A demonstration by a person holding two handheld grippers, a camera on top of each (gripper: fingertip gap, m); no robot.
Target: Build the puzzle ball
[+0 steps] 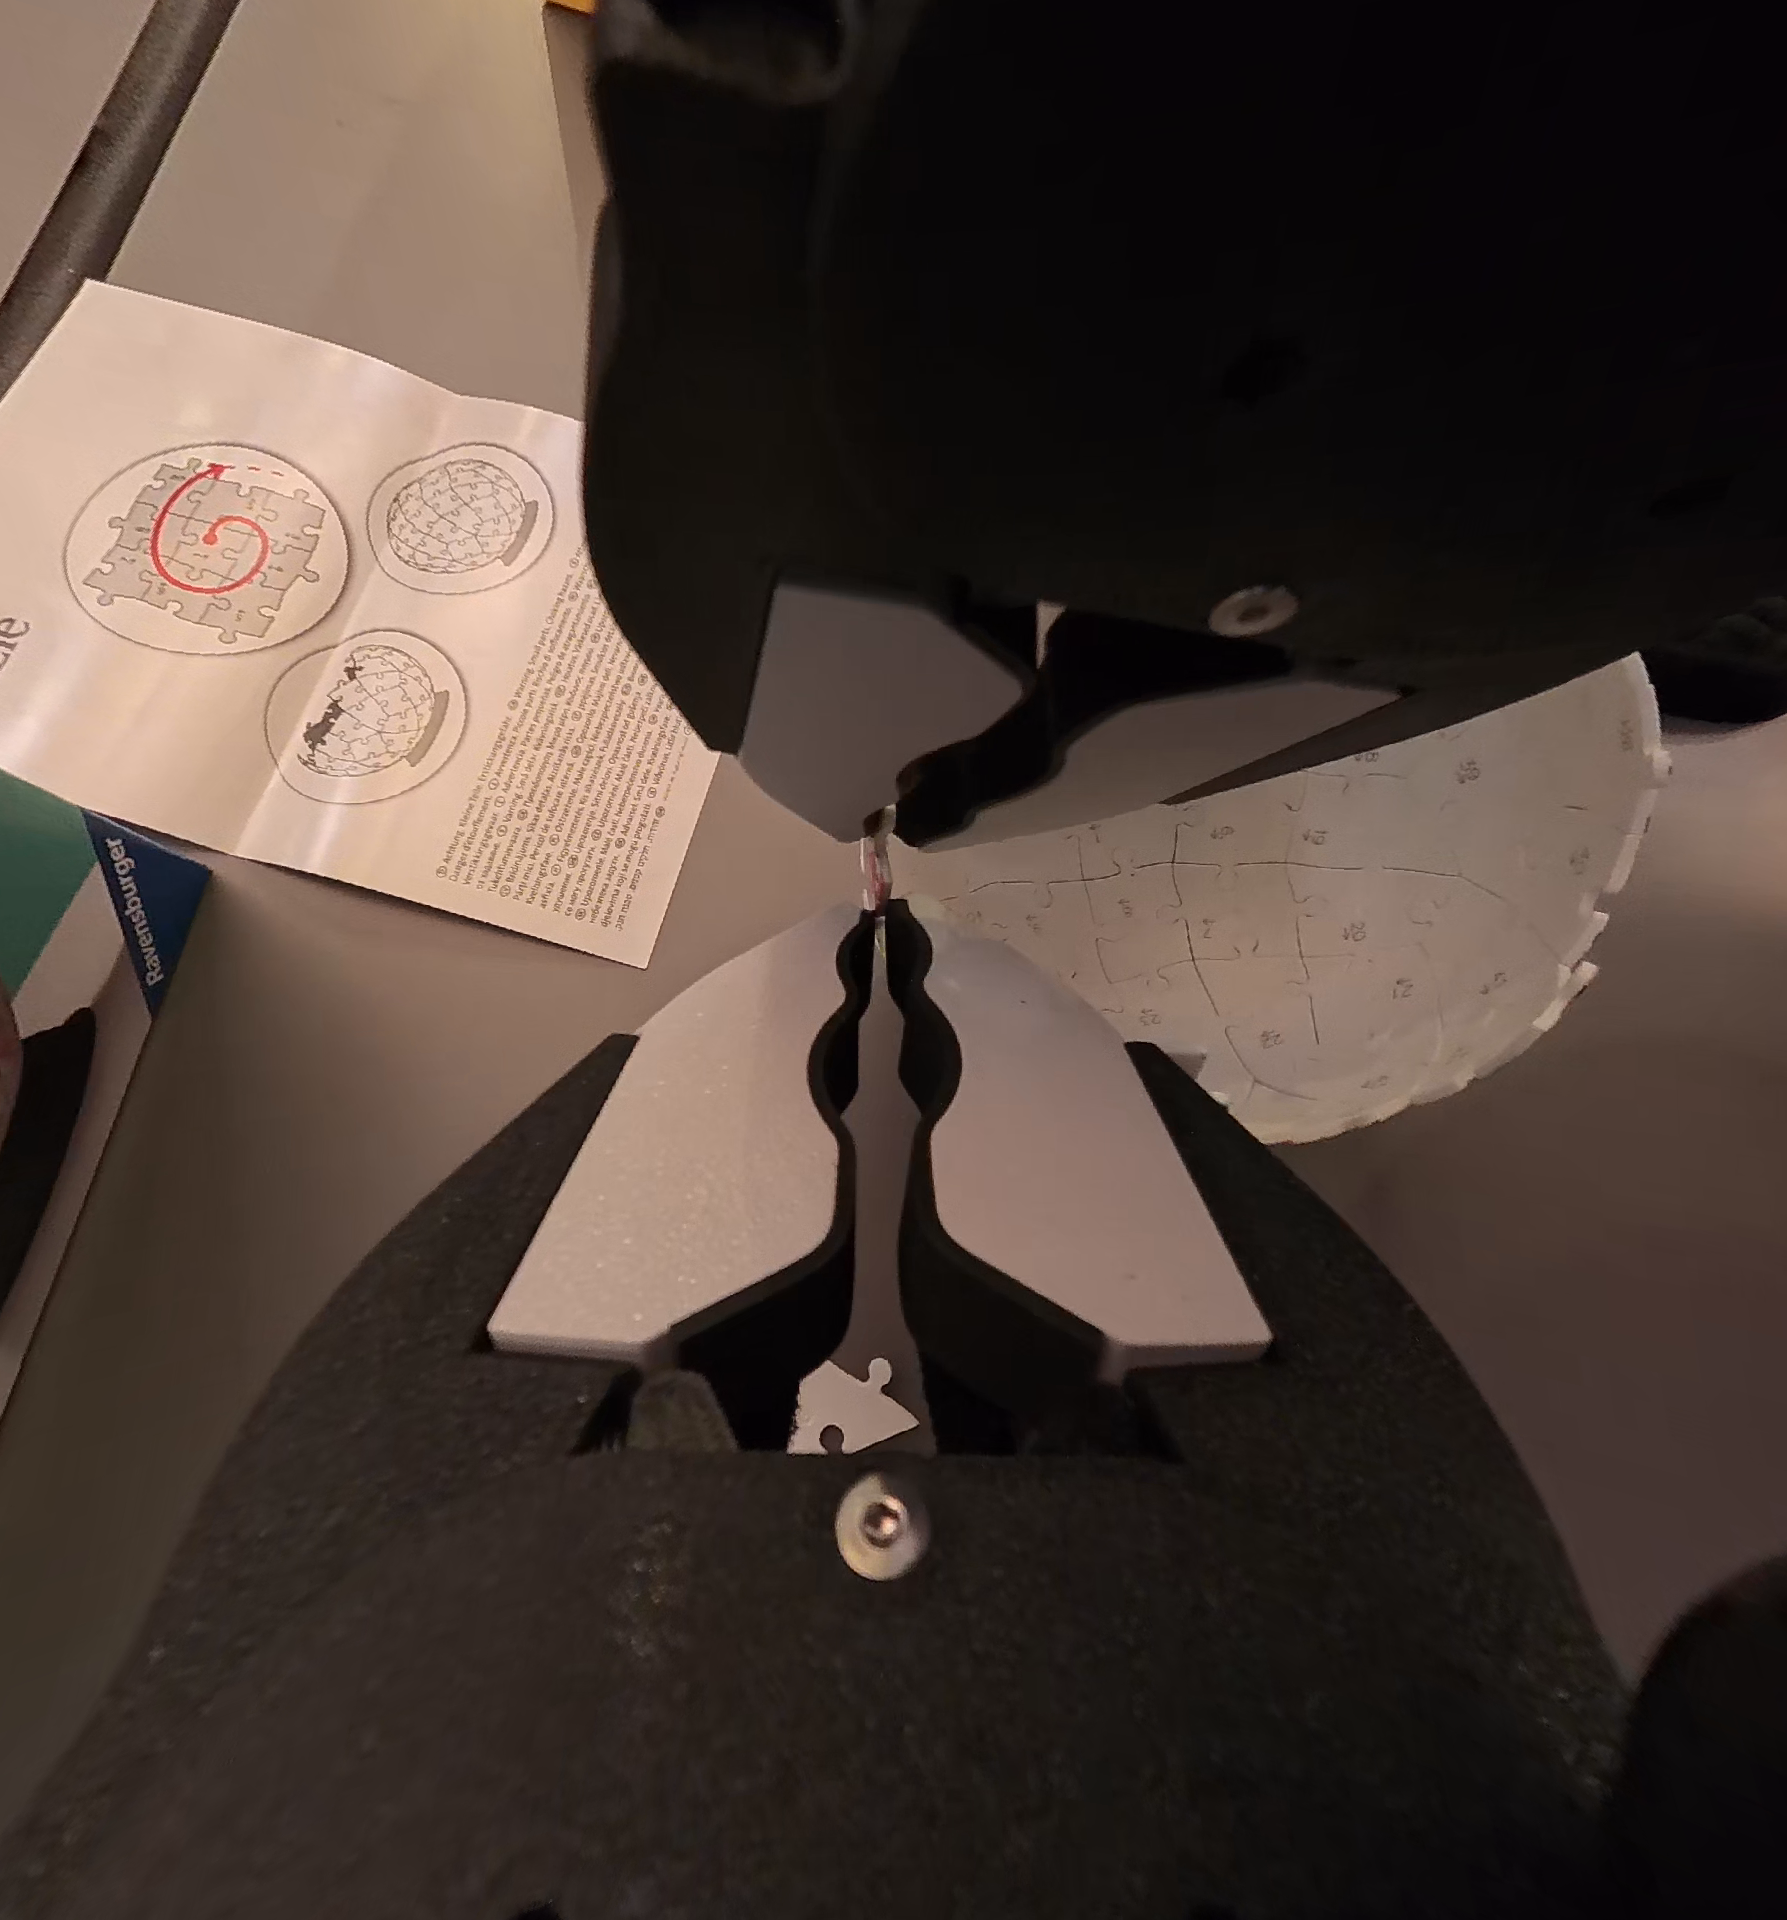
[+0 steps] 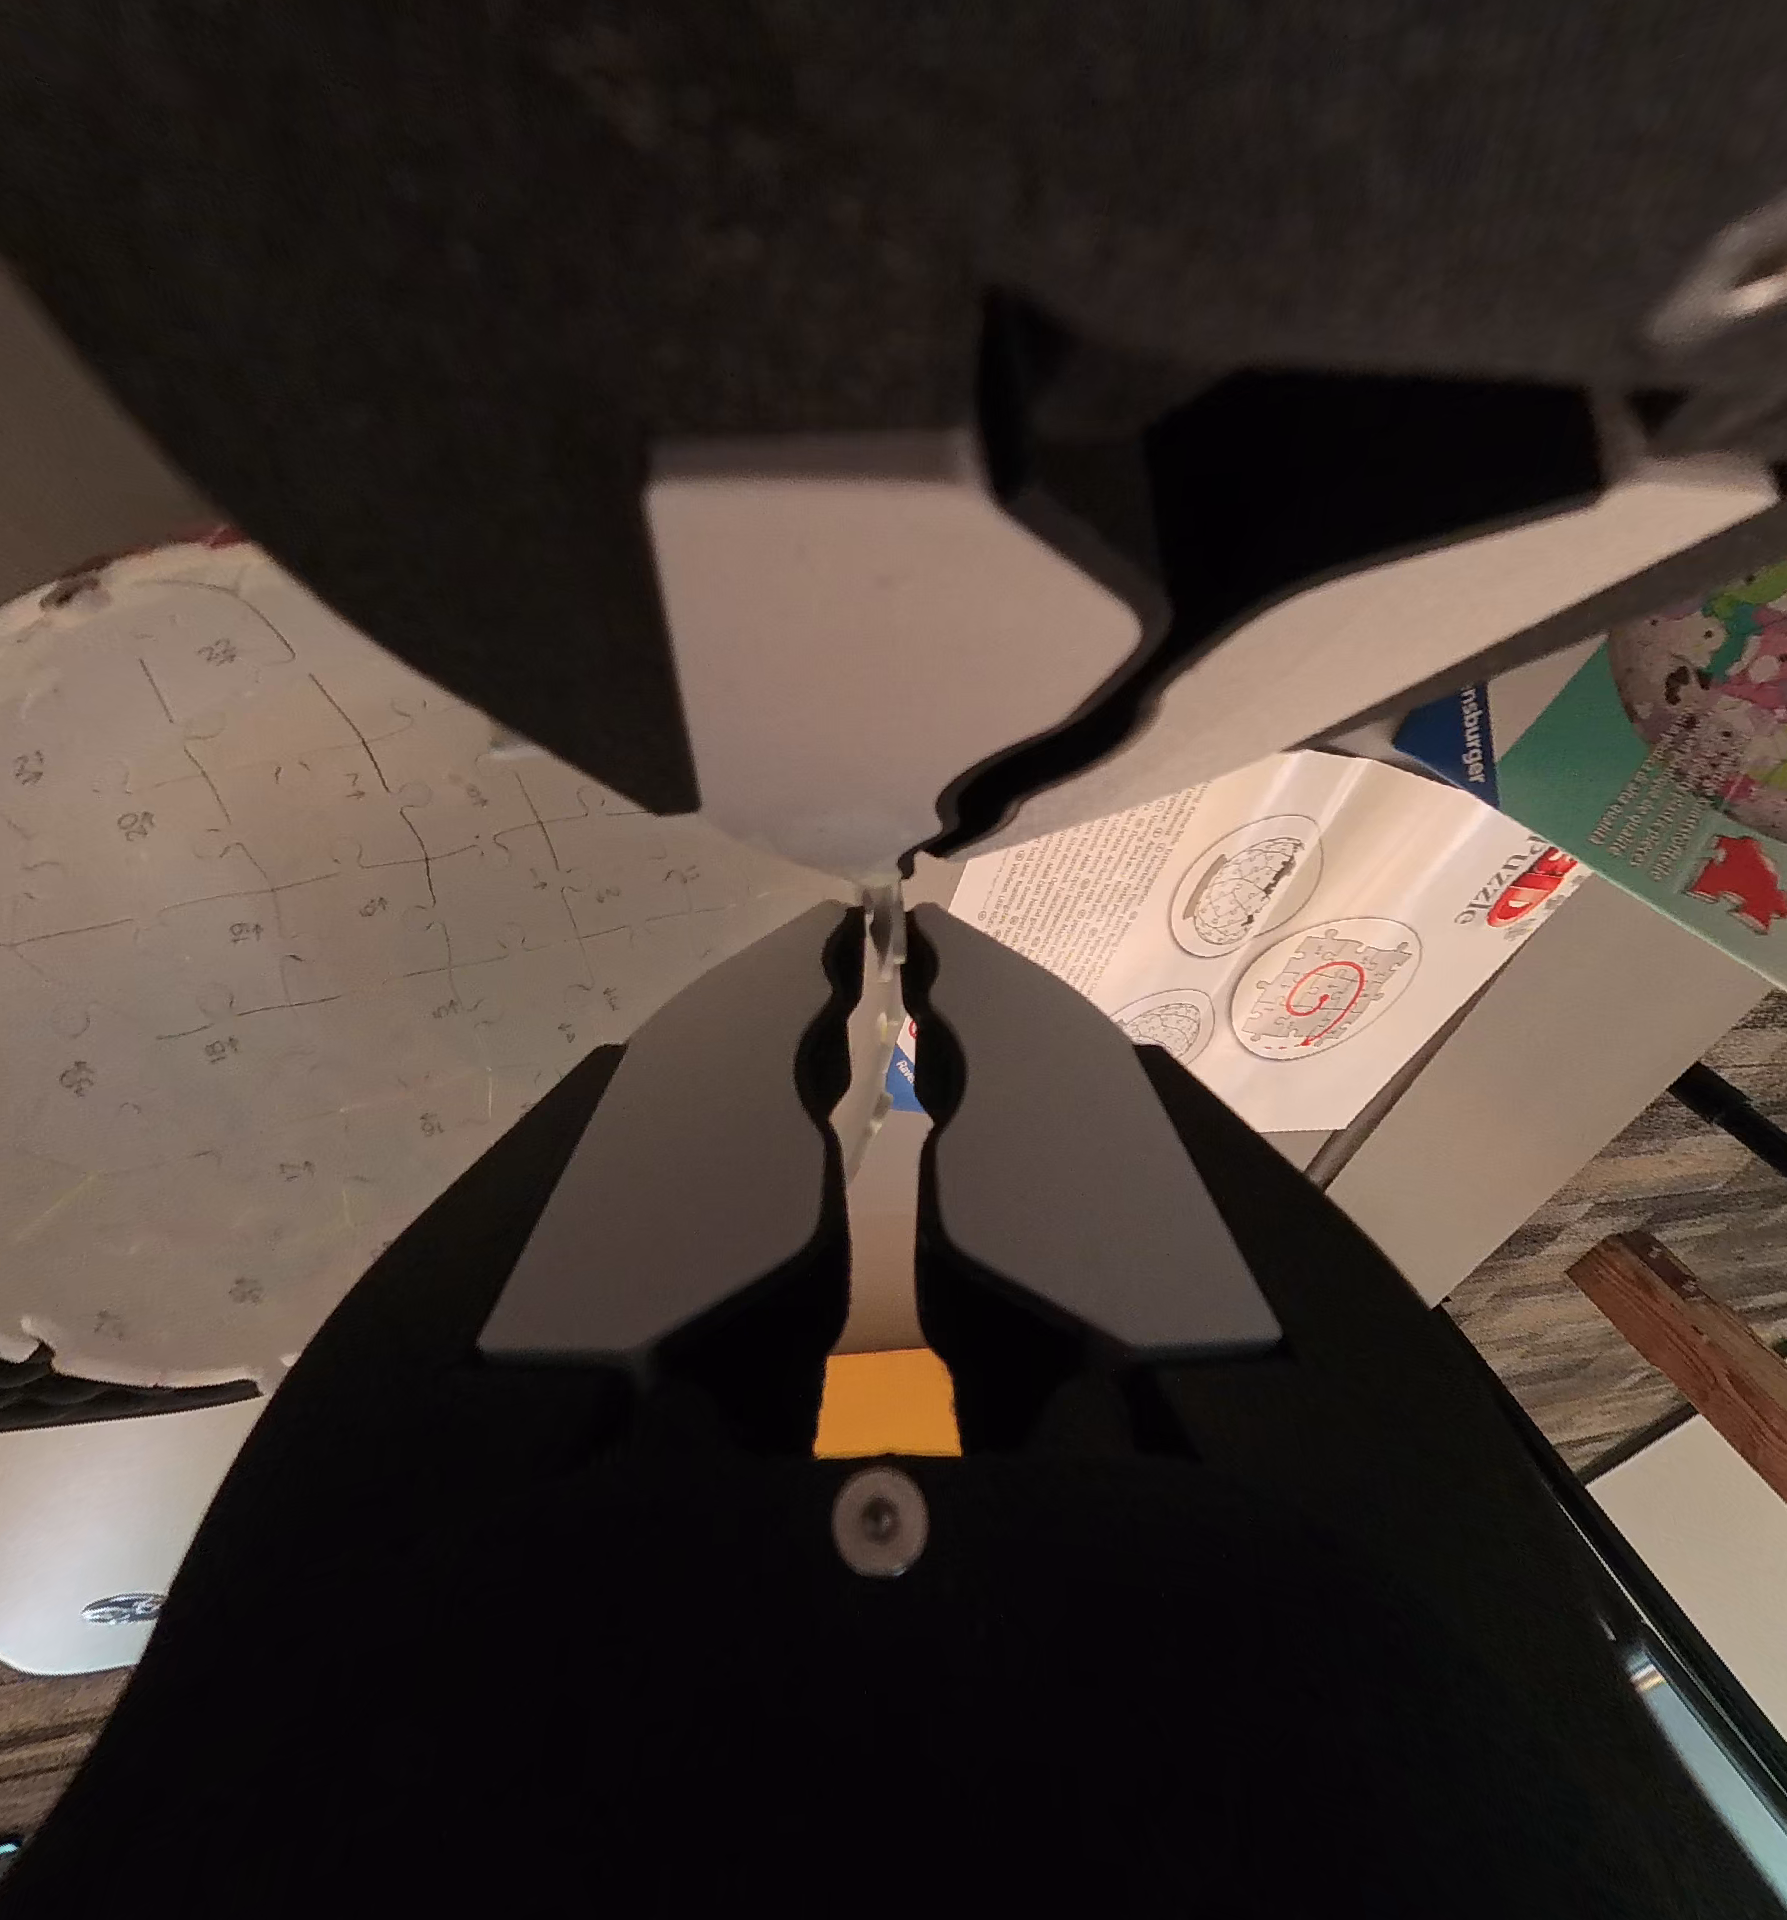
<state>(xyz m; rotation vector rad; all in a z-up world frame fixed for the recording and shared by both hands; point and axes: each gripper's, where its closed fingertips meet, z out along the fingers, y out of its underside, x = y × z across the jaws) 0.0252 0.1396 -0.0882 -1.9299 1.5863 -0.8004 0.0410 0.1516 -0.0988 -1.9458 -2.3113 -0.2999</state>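
Pinching one thin puzzle piece (image 1: pixel 876 868) edge-on: my left tongs (image 1: pixel 881 914) and right tongs (image 2: pixel 884 920) meet tip to tip, both clamped on it, I think. Half-built shell (image 1: pixel 1284 935) sits touching the piece, on the left tongs' right; seat it sideways there.

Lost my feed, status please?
Left gripper and right gripper both shut on the half-built puzzle ball, tips meeting at its rim. Nothing in the way.

left gripper (image 1: pixel 876 914) – pinching puzzle piece (image 1: pixel 874 868) | right gripper (image 1: pixel 894 810) – same piece
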